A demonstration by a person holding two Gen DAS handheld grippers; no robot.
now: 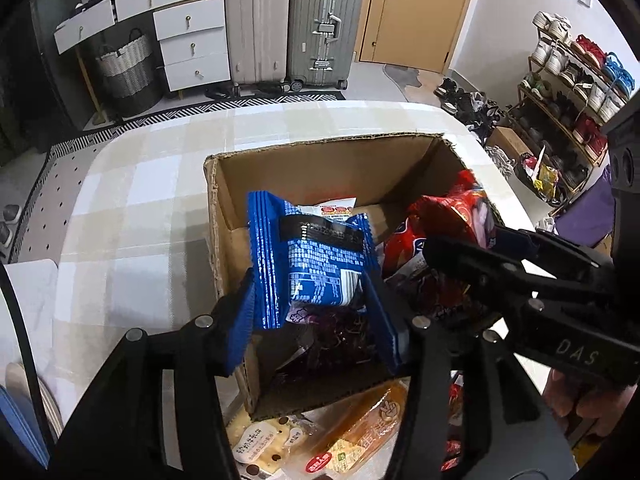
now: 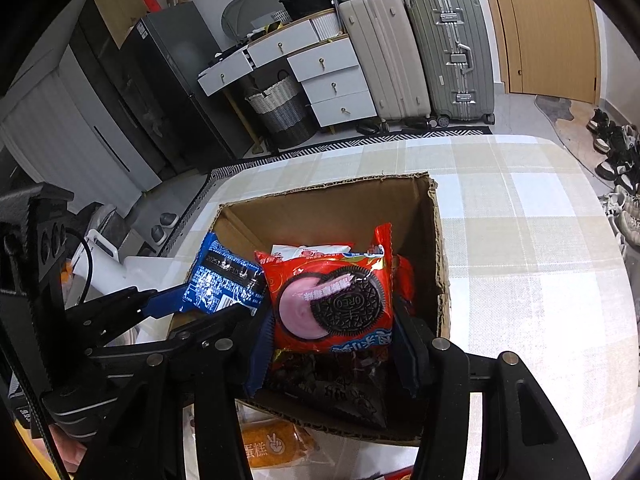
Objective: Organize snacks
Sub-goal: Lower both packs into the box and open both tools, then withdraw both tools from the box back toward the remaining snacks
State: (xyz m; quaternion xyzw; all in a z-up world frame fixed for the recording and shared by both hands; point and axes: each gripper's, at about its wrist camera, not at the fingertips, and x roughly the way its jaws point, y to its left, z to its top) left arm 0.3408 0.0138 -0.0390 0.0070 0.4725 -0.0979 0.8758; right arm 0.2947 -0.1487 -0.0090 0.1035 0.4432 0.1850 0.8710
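The left gripper (image 1: 316,308) holds a blue pack (image 1: 316,256) in narrow fingers, over the box (image 1: 320,160) at its 9 o'clock wall. The right gripper (image 2: 334,344) holds a red pack (image 2: 332,296), standing tall, right above the box middle.

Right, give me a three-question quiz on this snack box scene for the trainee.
1. True or false: the box has a lid on it.
2. What sits between the right fingers? A: a green can. B: the red packet. C: a bottle.
3. Fill in: the orange packet lies ___ the box, on the table.

Key: 1 false, the top is open. 2 B. 3 outside.
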